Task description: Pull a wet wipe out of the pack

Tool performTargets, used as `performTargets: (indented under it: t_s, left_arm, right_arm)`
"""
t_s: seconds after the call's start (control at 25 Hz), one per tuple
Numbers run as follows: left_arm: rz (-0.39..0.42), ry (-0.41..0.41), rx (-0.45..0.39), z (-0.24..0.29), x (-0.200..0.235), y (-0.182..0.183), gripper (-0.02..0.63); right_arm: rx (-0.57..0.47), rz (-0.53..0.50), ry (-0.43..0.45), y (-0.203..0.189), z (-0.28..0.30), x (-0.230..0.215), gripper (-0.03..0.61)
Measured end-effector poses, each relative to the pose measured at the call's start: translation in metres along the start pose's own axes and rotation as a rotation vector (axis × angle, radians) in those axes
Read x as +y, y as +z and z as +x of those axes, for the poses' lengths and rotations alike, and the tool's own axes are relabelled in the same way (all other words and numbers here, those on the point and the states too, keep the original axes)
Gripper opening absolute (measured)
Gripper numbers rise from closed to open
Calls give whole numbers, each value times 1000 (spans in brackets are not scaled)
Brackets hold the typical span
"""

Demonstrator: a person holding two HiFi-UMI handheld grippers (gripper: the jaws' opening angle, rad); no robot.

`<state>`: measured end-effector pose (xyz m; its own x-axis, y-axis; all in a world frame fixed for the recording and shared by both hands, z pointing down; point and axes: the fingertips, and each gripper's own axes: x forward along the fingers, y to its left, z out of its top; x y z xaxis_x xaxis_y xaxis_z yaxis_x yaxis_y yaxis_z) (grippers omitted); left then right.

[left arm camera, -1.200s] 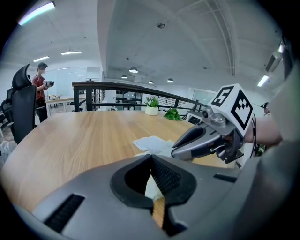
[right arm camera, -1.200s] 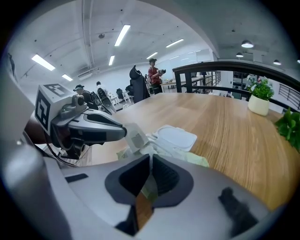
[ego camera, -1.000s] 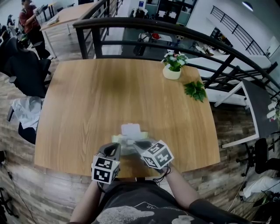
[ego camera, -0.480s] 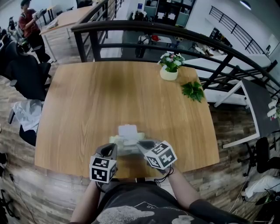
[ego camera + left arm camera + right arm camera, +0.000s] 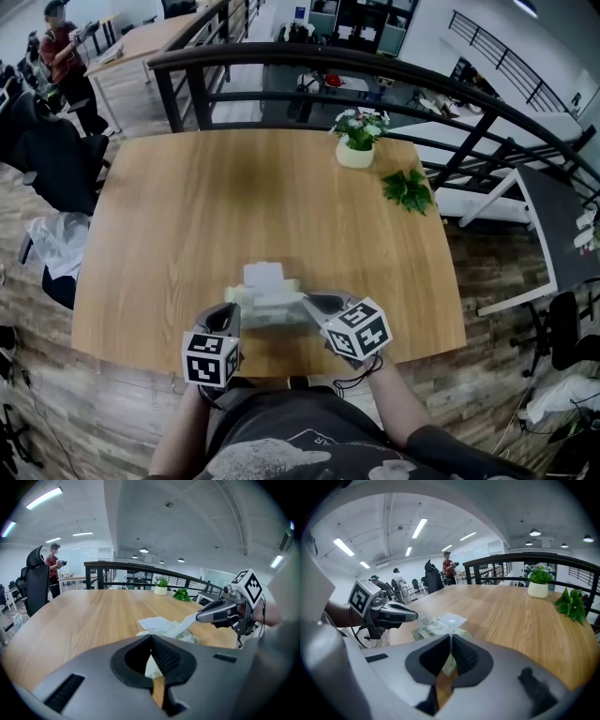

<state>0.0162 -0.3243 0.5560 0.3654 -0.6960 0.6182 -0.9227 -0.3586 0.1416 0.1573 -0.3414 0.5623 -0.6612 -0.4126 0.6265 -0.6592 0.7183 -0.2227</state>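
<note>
Two claws are closed: the right gripper [image 5: 450, 638] pinches a wet wipe [image 5: 186, 620] stretched from the pack [image 5: 433, 626] just ahead of it, while the left gripper [image 5: 151, 641] clamps the pack's near edge on the table [image 5: 234, 187]

The right gripper [image 5: 312, 302] slides to the right, away from the middle of the pack [image 5: 267, 307]. Before, its tips sit over the top of the pack. Now they are out by the pack's right end, and its marker cube [image 5: 360, 329] is further right too. The wet wipe [image 5: 185, 622] comes along, nipped in the tips and pulled into a white strip from the pack. The head camera turns a bit, so the table [image 5: 187, 206] and flower pot [image 5: 354, 155] sit a little more to the left.
</note>
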Motion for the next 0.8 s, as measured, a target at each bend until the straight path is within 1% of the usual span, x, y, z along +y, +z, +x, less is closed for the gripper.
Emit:
performTargets:
  t_s: [0.2, 0.32, 0.48, 0.64, 0.8]
  left_arm:
    - [-18, 38, -7, -2, -1, 0, 14]
    - [-26, 59, -12, -2, -3, 1, 15]
    - [-59, 47, -38, -5, -8, 3, 15]
    - [-46, 67, -44, -7, -16, 4, 15]
    - [-27, 57, -49, -10, -36, 3, 17]
  right_arm:
    - [-34, 0, -16, 0, -20, -10, 34]
    - [-76, -5, -32, 4, -35, -17, 34]
    - [-133, -17, -55, 6, -57, -26, 34]
    - [-159, -11, -53, 1, -71, -33, 34]
    - [-182, 6, -44, -5, -80, -39, 34]
